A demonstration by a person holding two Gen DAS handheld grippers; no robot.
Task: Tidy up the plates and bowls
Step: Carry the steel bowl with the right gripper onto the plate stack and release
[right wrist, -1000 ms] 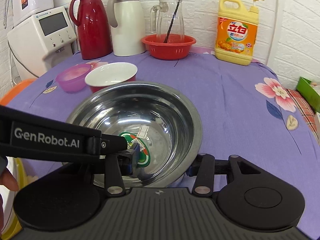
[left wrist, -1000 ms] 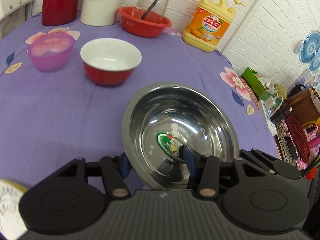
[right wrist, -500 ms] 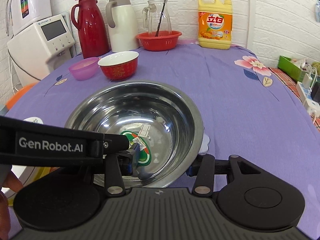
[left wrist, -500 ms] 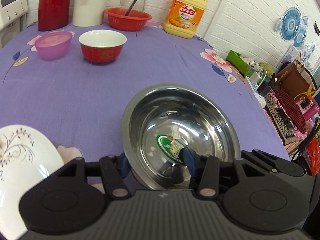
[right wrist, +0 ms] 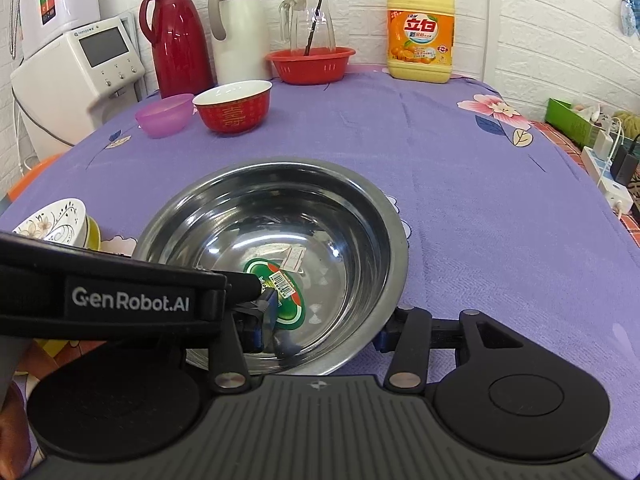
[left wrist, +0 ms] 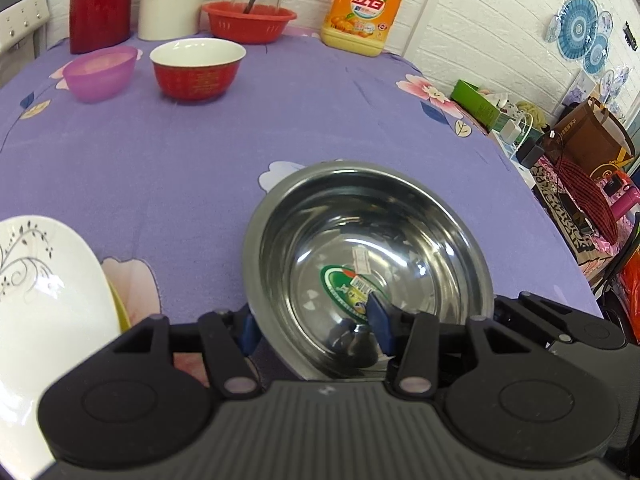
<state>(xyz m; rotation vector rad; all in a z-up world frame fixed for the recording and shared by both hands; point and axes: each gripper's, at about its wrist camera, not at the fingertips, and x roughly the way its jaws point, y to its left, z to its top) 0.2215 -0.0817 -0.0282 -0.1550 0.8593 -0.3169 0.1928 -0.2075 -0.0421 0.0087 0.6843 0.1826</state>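
Seen from the left wrist, the left gripper (left wrist: pixel 314 330) pinches the near wall of a wide, shiny stainless-steel bowl (left wrist: pixel 400 220) with a green round sticker on its bottom: one blue pad sits outside the rim, the other reaches down inside. The bowl sits low over the purple flowered tablecloth (left wrist: pixel 200 152), near the table's front edge; whether its base touches the cloth cannot be told. At the left edge lies a white plate with a black vine pattern (left wrist: pixel 44 292), with a yellow rim peeking from under it. Farther back stand a red bowl with a white inside (left wrist: pixel 198 70) and, just beside it, a translucent pink plastic bowl (left wrist: pixel 100 72). Along the white brick wall are a red thermos (left wrist: pixel 100 4), a cream thermos jug (left wrist: pixel 168 0), a red plastic basket (left wrist: pixel 250 22) and a yellow detergent bottle with an orange label (left wrist: pixel 366 8). Seen from the right wrist, the right gripper (right wrist: pixel 320 330) straddles the same steel bowl's near rim, its left pad inside and its right pad outside; its jaws are opening, and the outer pad stands just off the wall. The left gripper's black body, marked GenRobot.AI, crosses in from the left, its tip inside the bowl. A white flowered bowl (right wrist: pixel 60 220) rests at the left, the red and pink bowls stand behind, and a white countertop appliance with a screen (right wrist: pixel 80 68) and a clear glass pitcher (right wrist: pixel 310 16) appear at the back.
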